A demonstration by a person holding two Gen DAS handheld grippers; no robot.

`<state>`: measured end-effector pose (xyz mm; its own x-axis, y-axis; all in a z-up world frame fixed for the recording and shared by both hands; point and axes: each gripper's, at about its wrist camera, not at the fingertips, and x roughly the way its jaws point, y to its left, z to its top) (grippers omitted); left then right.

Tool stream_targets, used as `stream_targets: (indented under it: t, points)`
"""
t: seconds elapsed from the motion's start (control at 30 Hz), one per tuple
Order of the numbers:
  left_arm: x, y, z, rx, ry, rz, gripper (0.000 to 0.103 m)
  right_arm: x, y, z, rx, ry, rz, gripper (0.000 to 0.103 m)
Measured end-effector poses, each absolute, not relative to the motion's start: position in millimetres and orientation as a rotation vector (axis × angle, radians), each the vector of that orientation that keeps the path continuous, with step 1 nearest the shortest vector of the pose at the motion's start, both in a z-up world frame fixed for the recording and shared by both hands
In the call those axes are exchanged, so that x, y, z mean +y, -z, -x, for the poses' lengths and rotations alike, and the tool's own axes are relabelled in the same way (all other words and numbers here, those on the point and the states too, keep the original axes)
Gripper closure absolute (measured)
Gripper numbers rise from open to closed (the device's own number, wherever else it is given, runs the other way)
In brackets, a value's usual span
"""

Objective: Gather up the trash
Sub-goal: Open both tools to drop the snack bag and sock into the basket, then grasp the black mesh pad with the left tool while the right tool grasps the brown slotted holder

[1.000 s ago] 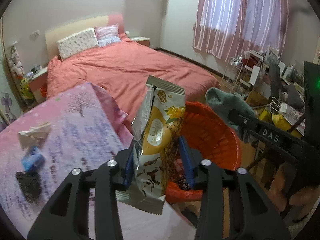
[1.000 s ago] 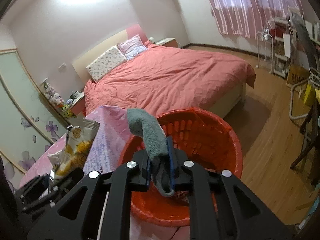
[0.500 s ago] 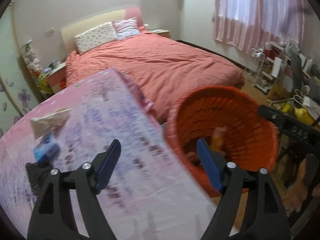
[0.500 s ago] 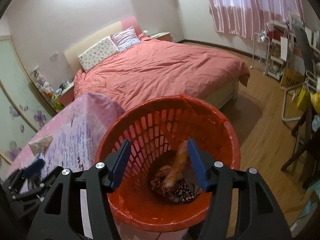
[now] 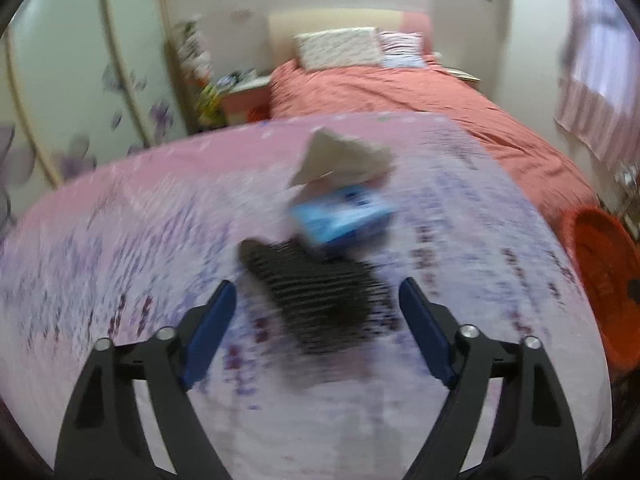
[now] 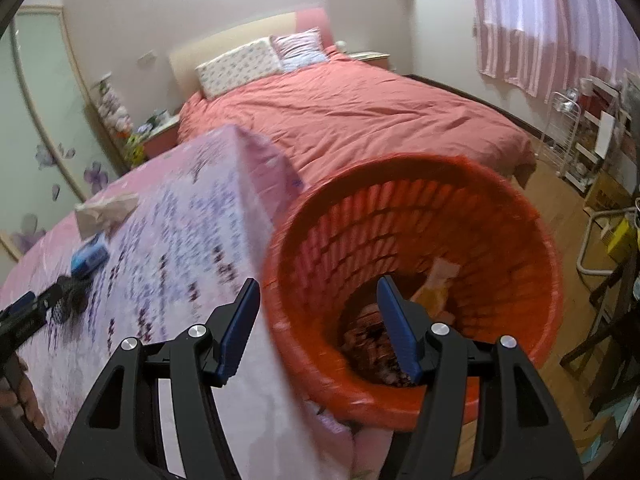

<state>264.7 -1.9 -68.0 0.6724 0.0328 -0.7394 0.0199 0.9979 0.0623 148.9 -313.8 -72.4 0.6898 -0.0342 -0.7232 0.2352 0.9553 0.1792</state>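
Now | left claw (image 5: pixel 318 312) closing, empty | right claw (image 6: pixel 318 322) parted, empty | basket (image 6: pixel 532 216) contents blurred

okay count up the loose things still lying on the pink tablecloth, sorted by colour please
Beige: 1, a crumpled paper wrapper
Blue: 1, a small blue packet
Black: 1, a dark mesh-like piece, too blurred to name
Total: 3 on the tablecloth

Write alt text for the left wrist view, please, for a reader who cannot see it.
The left gripper, jaws closing slightly and holding nothing, hangs over a pink tablecloth above a dark mesh scrap. Beyond lie a blue packet and crumpled paper; an orange basket shows at right.
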Motion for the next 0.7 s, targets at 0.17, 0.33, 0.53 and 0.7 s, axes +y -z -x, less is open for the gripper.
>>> stream_targets:
  t: [0.17,0.33,0.53,0.7]
  points:
    - [23,81,-276,0.896,0.037,0.048,0.058,-287,71,-152,0.816,0.116,-0.236,0.042]
    - [27,80,-271,0.889,0.063,0.042,0.093,-261,71,-156,0.827,0.089,-0.205,0.042]
    - [56,79,-249,0.868,0.058,0.024,0.095,-228,74,-161,0.841,0.045,-0.169,0.042]
    - [101,85,-241,0.878,-0.016,0.000,0.095,-198,78,-167,0.854,-0.011,-0.142,0.042]
